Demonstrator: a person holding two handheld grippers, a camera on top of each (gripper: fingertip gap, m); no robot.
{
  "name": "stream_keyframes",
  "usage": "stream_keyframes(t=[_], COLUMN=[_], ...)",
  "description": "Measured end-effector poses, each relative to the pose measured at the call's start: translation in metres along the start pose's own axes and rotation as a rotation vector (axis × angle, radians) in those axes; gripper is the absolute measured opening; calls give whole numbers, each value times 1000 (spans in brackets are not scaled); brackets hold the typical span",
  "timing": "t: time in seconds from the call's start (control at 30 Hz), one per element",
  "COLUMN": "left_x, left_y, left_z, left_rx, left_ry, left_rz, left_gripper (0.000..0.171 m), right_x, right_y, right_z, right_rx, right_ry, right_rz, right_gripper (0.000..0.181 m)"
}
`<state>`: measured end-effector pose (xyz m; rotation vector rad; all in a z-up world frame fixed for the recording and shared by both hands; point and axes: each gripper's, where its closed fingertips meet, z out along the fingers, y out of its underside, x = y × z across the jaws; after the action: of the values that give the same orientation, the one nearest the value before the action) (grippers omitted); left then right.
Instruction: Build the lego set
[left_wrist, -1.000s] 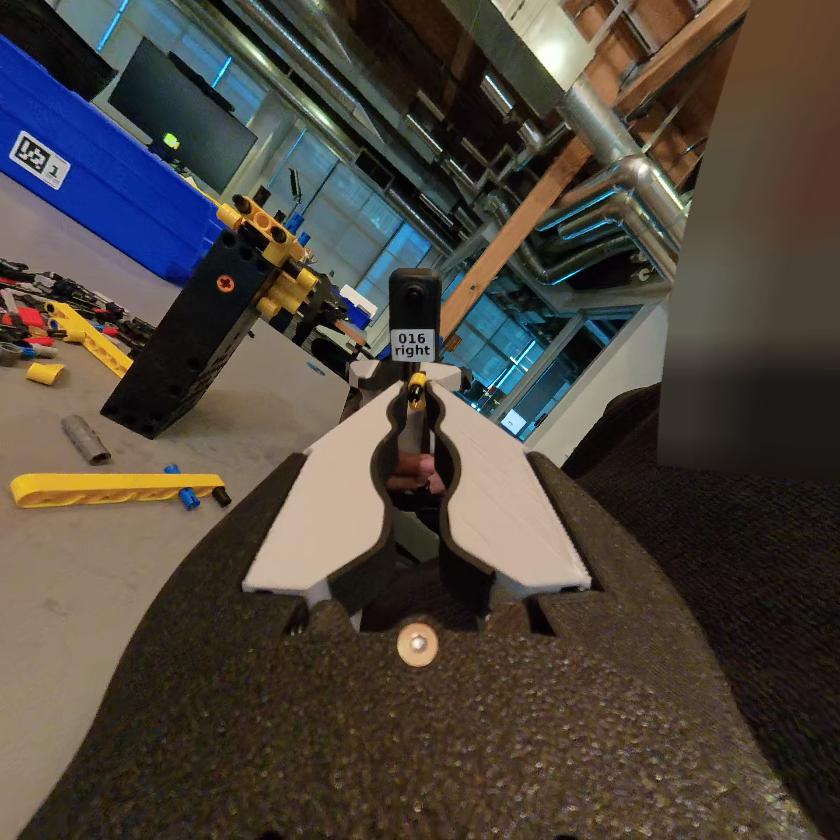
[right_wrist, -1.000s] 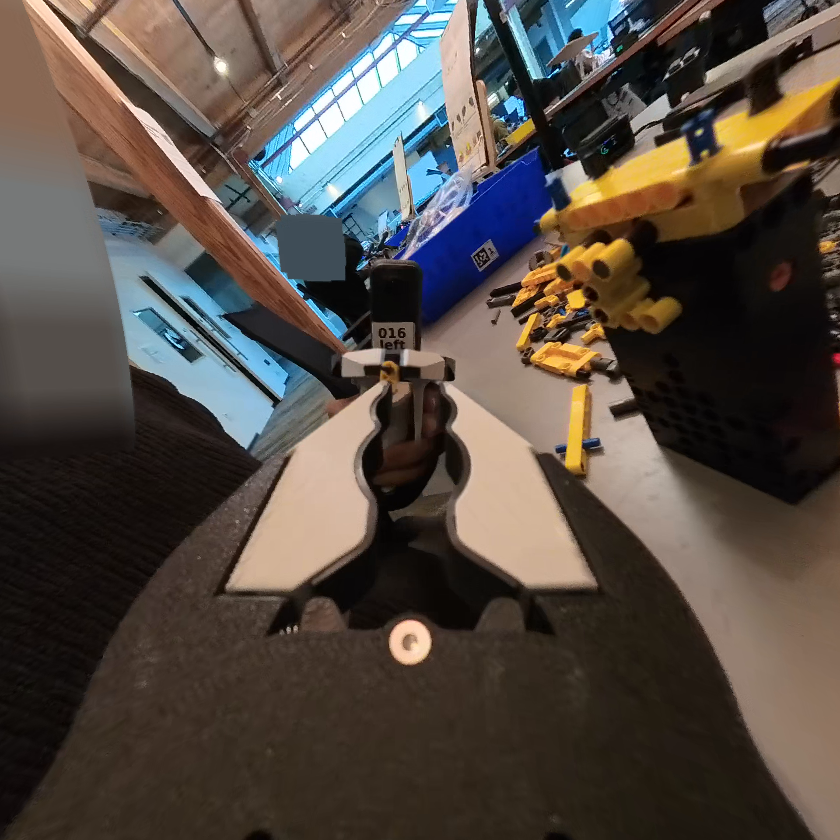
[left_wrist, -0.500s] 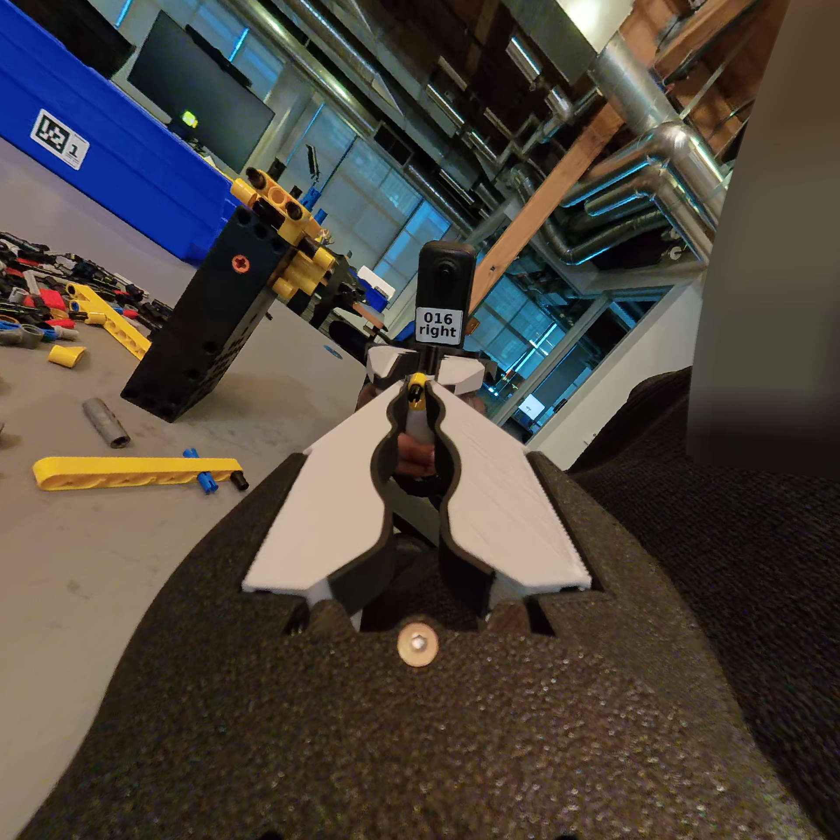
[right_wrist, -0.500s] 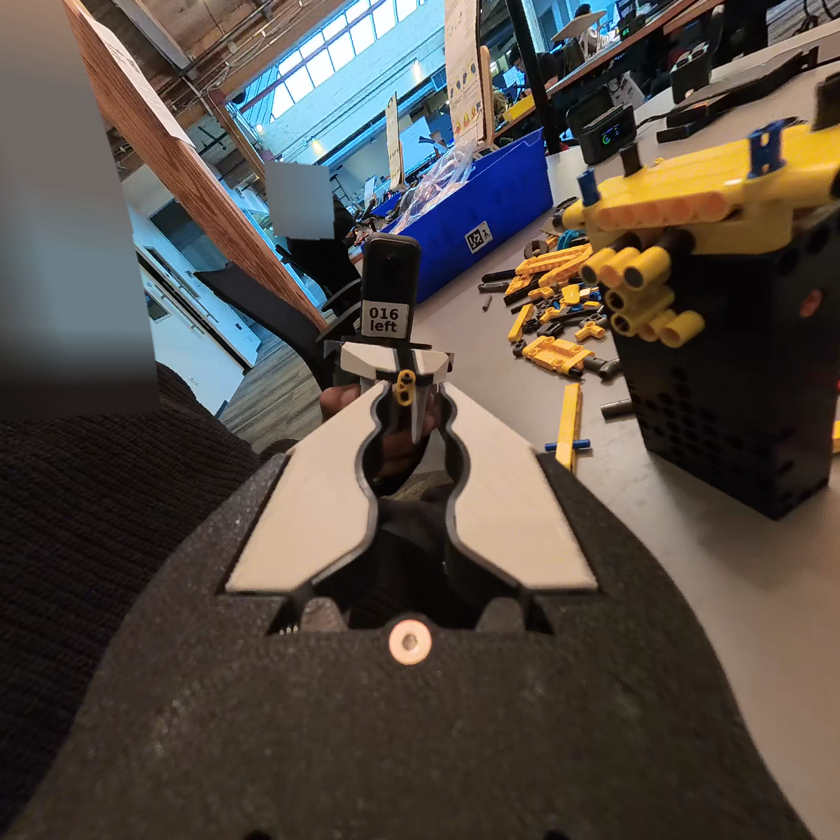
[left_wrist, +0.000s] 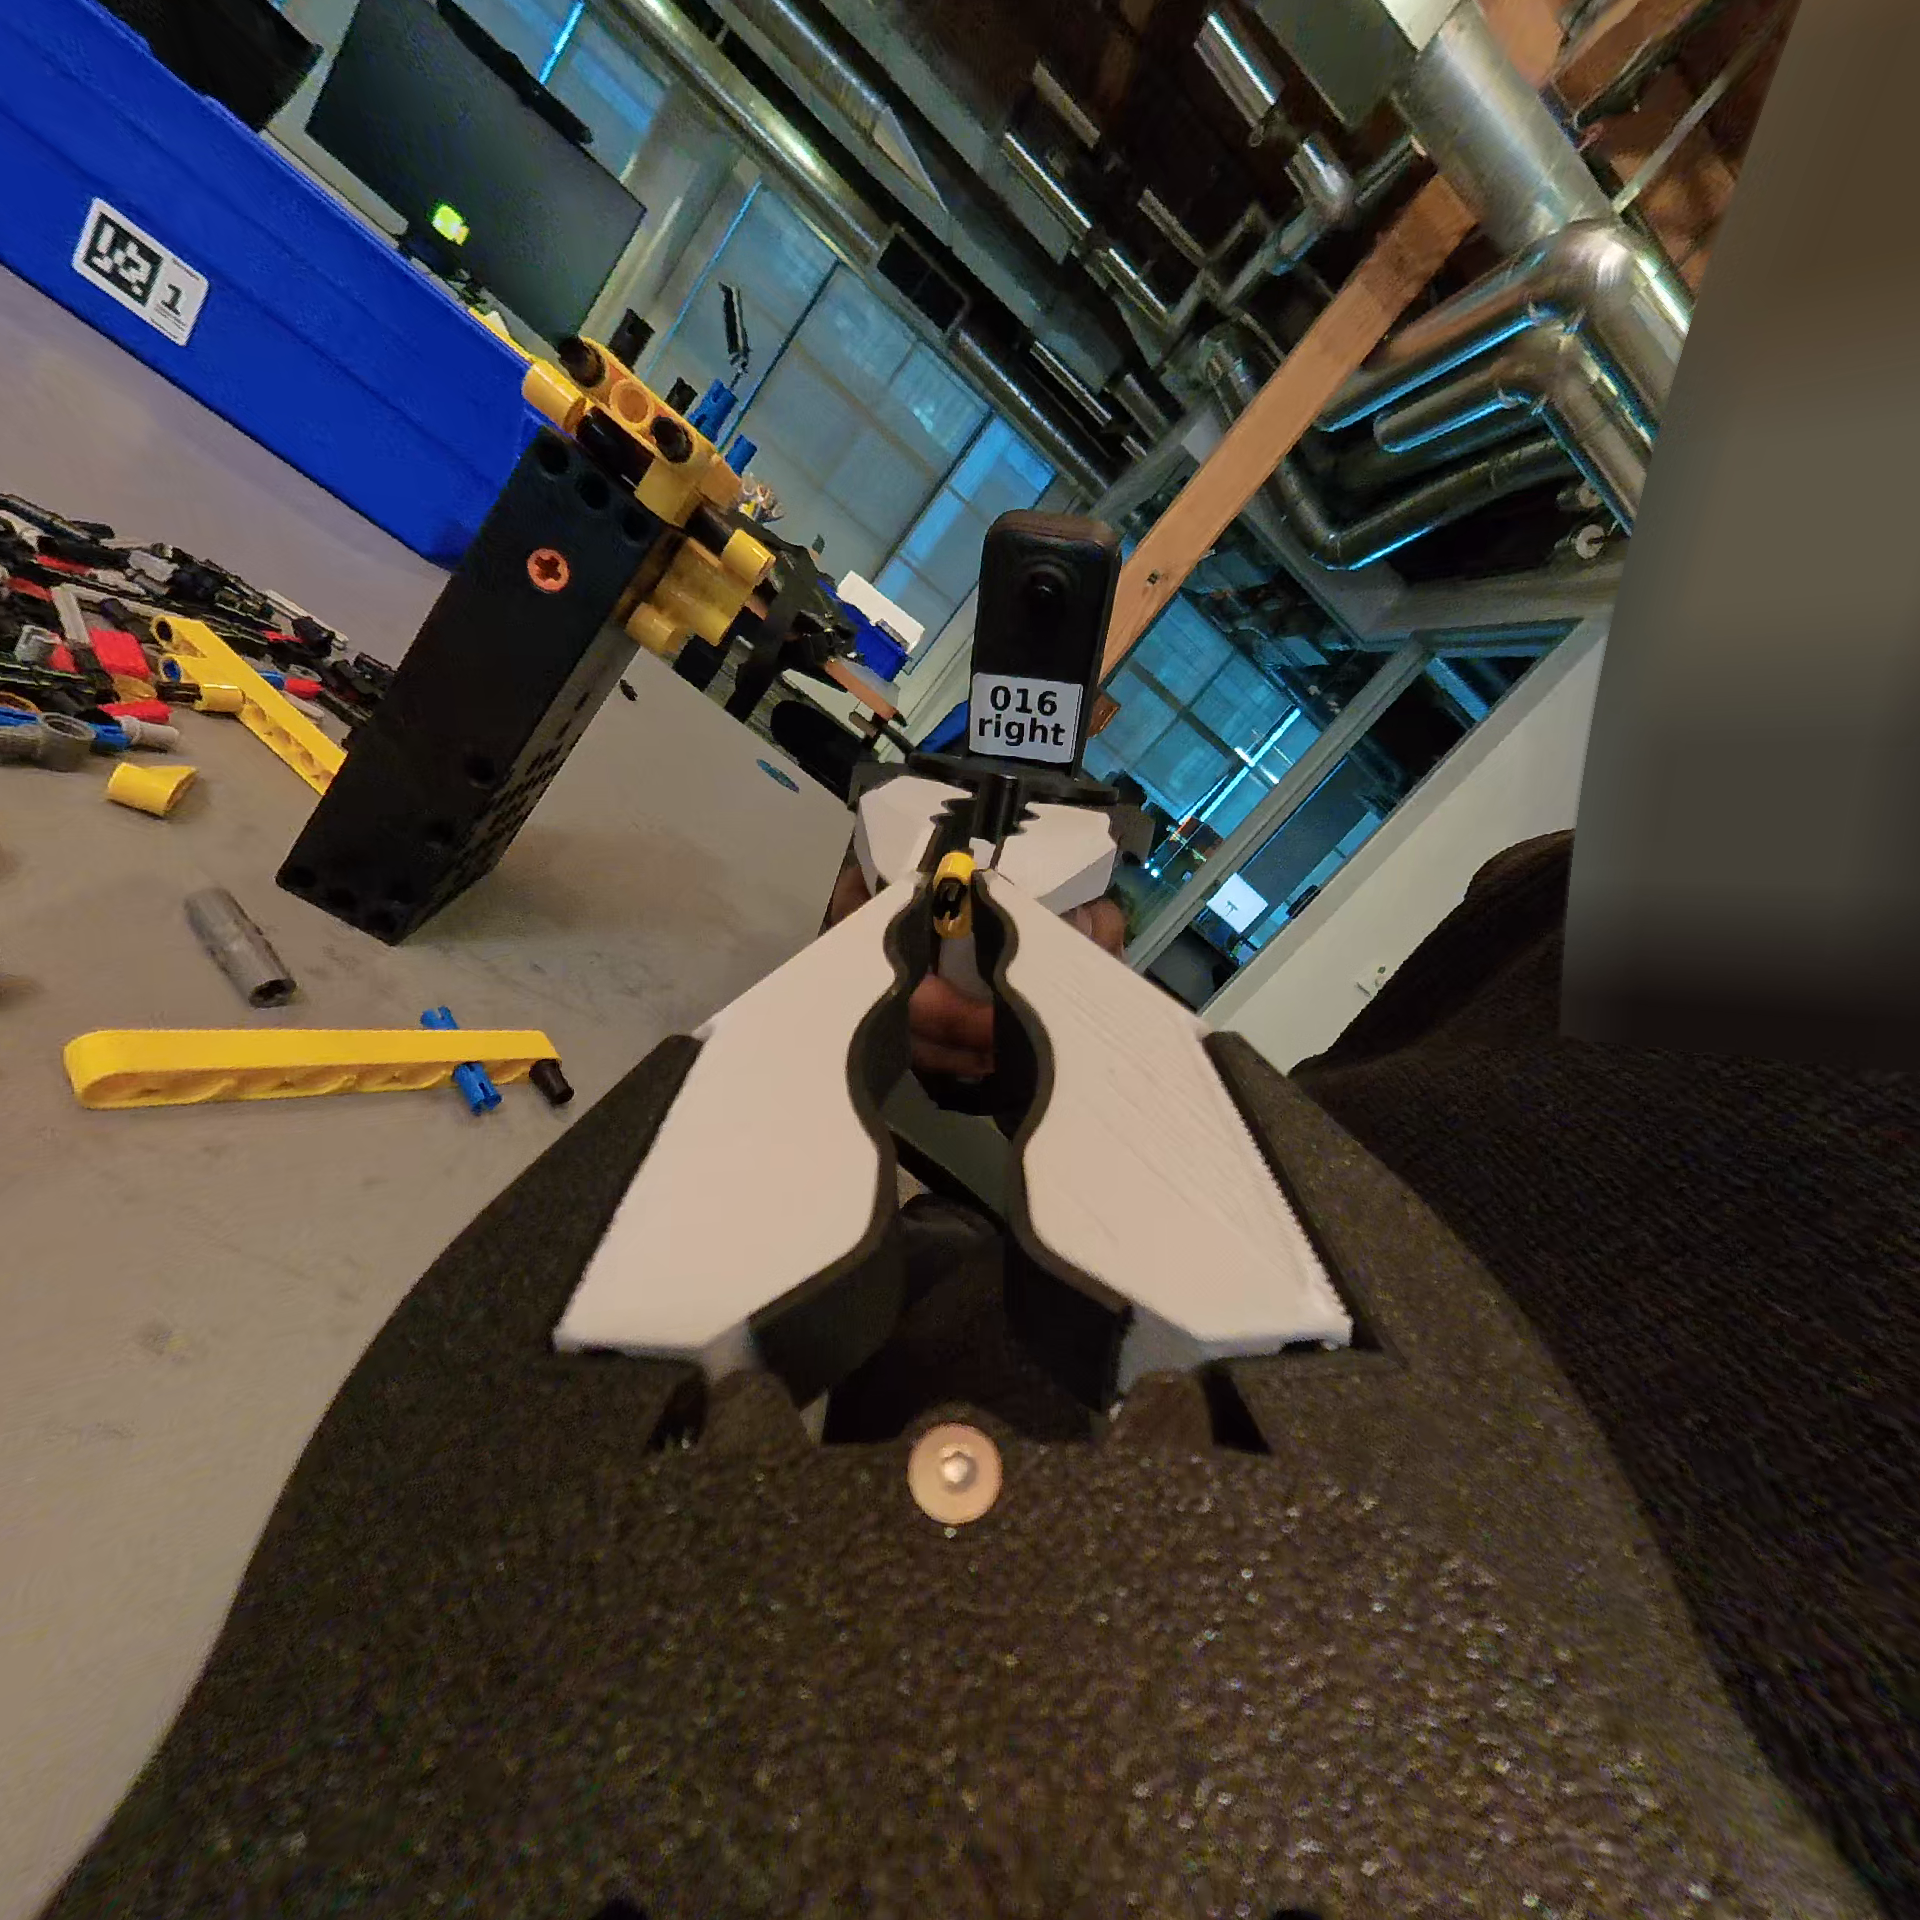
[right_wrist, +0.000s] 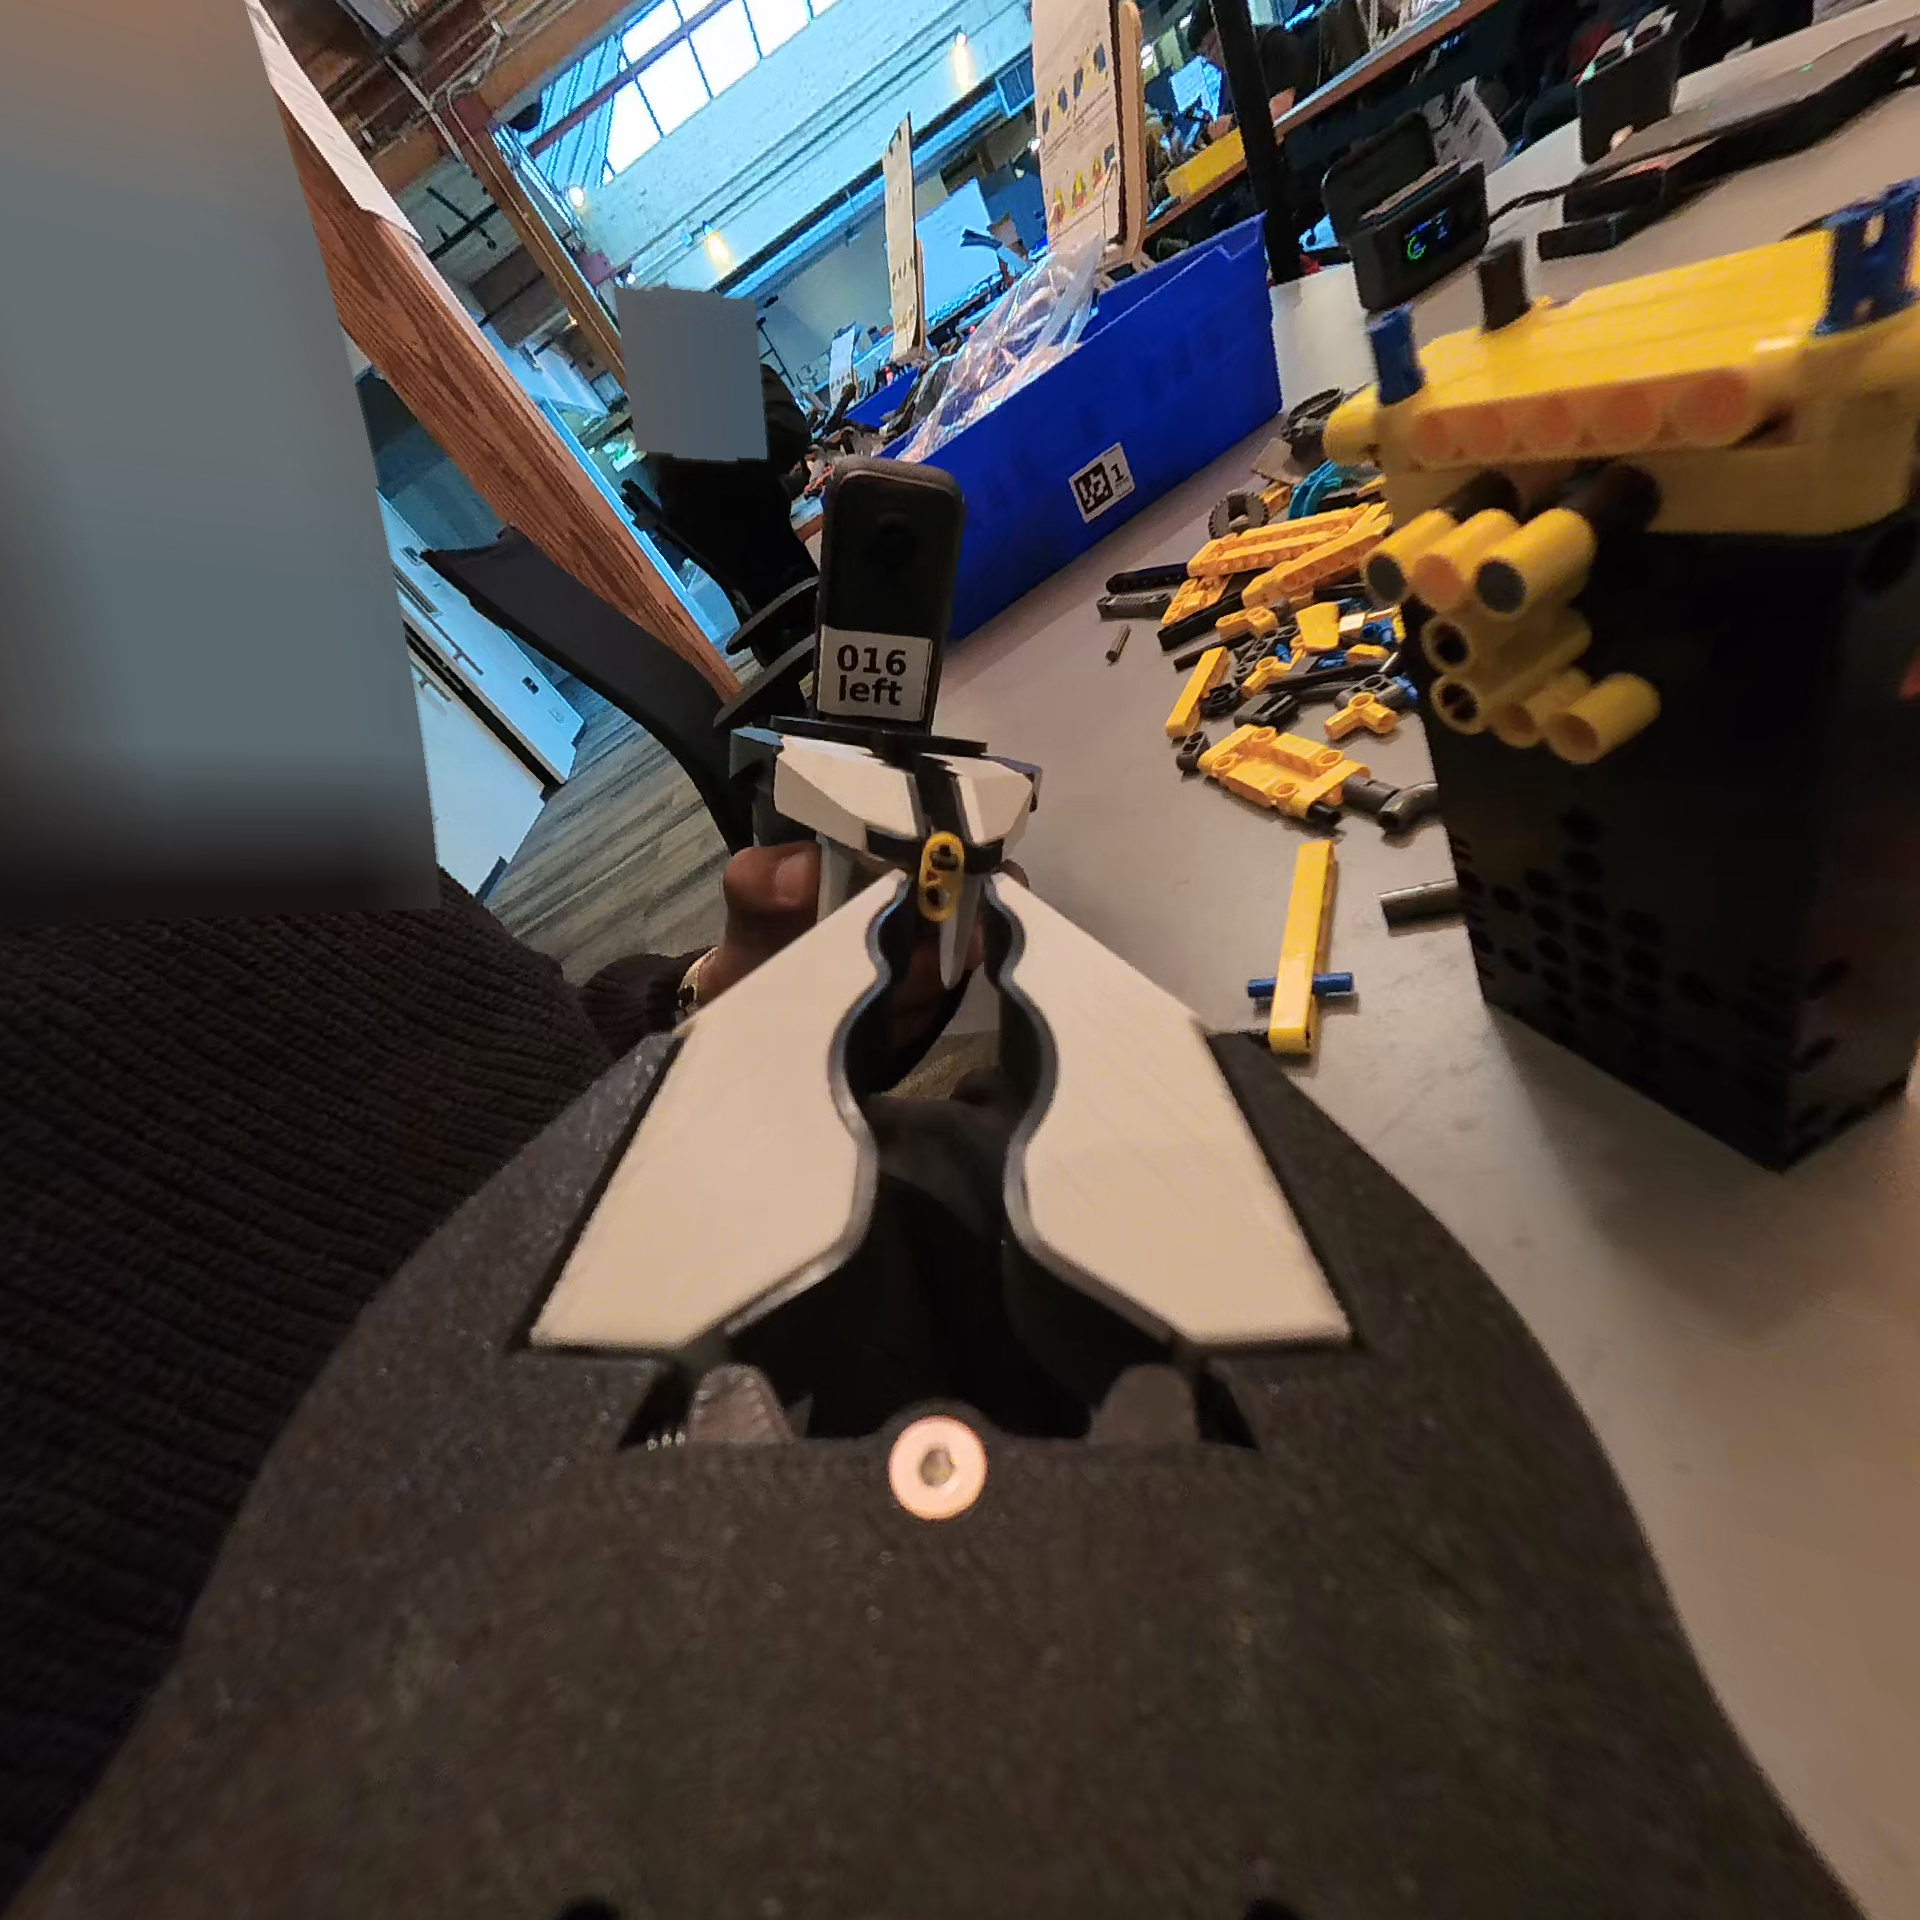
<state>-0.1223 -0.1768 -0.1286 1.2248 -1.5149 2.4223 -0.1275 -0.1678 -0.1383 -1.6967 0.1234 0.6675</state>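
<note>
My left gripper (left_wrist: 951, 894) and right gripper (right_wrist: 943, 883) meet tip to tip in the air. Both sets of jaws stand nearly closed on one small yellow two-hole connector (left_wrist: 951, 902). The right wrist view shows the connector (right_wrist: 941, 878) face on, at the tips of the left gripper (right_wrist: 904, 800). A hand (right_wrist: 769, 883) grips that tool from below. The right gripper's white fingers (left_wrist: 1049, 852) show just behind the connector in the left wrist view. A black perforated block (left_wrist: 468, 707) topped with yellow beams and pins stands on the grey table, left of the tips; it also stands at the right in the right wrist view (right_wrist: 1662, 831).
A long yellow beam with a blue pin (left_wrist: 301, 1062) and a grey tube (left_wrist: 237, 945) lie on the grey table (left_wrist: 208, 1351). A pile of yellow, black and red parts (right_wrist: 1278, 623) lies before a blue bin (right_wrist: 1091, 457). A dark knit sleeve (right_wrist: 260, 1091) fills one side. My left and right fingertips are right by each other.
Both grippers stay closed tip to tip on the yellow connector. The pair has swung and drawn a little closer, so the black block and table parts sit differently in both views.
</note>
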Motion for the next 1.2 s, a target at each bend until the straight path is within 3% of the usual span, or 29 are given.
stream_keyframes(t=[0.37, 0.5, 0.6, 0.67, 0.93, 1.07, 1.2], left_x=[-5, -24, -52, -59, -79, -84, -85], left_y=[2, -4, 0, 6, 25, 28, 29], left_z=[2, -5, -17, -18, -21, -25, -24], left_rx=[-17, -32, -143, -219, -391, -457, -480], left_ry=[-61, -259, -524, -613, -784, -827, -840], left_rz=[43, 105, 243, 314, 402, 454, 470], left_gripper=[12, 23, 22, 22, 20, 4, 3], right_x=[4, 14, 26, 34, 52, 55, 57], right_y=[0, -1, 0, 1, 9, 12, 11], right_z=[-4, -9, -15, -18, -23, -25, -25], right_rx=[-5, -1, -4, -7, -13, -12, 6], right_ry=[12, 63, 121, 153, 234, 242, 222], right_rz=[-4, 26, 60, 93, 189, 219, 272], right_gripper=[7, 7, 7, 7, 7, 7, 7])
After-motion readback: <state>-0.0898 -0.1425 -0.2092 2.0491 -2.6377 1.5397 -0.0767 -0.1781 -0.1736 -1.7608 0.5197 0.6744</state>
